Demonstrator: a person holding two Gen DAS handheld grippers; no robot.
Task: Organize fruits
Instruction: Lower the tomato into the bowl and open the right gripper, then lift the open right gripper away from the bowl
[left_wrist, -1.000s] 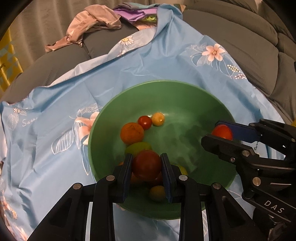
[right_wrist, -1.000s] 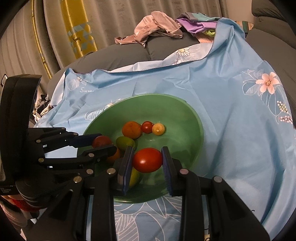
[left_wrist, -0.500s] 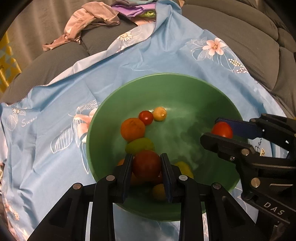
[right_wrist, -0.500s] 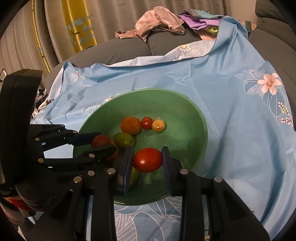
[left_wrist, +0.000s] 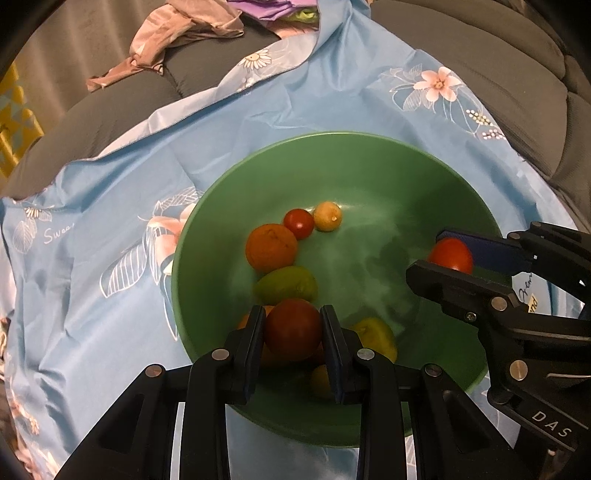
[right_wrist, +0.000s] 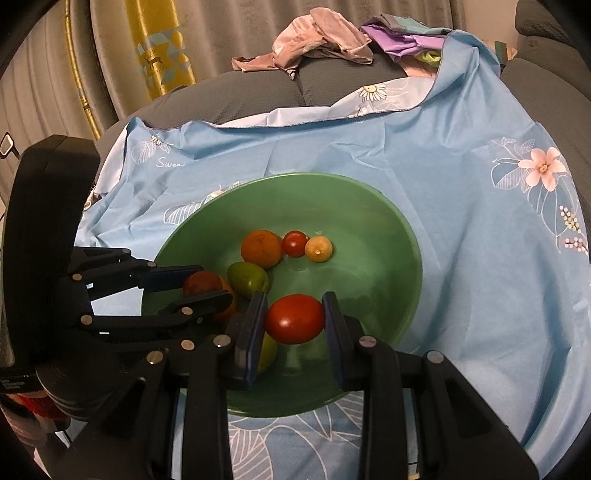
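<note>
A smooth, dark red tomato (left_wrist: 293, 329) sits pinched between the flat pads of the left claw (left_wrist: 293, 332), held just above the inside of a wide, glossy green bowl (left_wrist: 369, 155). The right claw (right_wrist: 294, 319) is likewise closed tight on a brighter, oval red tomato (right_wrist: 294, 318), and it too hangs over the bowl's hollow. Loose in the bowl below lie a round, matte orange fruit (left_wrist: 270, 247), a small shiny cherry tomato (left_wrist: 298, 223) touching it, a pale yellow round fruit (left_wrist: 327, 216) just beside that, a plump olive-green fruit (left_wrist: 286, 284) and a yellow-green one (left_wrist: 375, 334) near the closer wall; more fruit is partly hidden under the left claw. The bowl rests on a thin, creased sky-blue cloth (right_wrist: 461, 229) printed with white leaves and pink flowers, spread over a grey quilted sofa (left_wrist: 498, 55). Crumpled pink and purple clothes (right_wrist: 325, 37) are heaped on the cushions behind.
</note>
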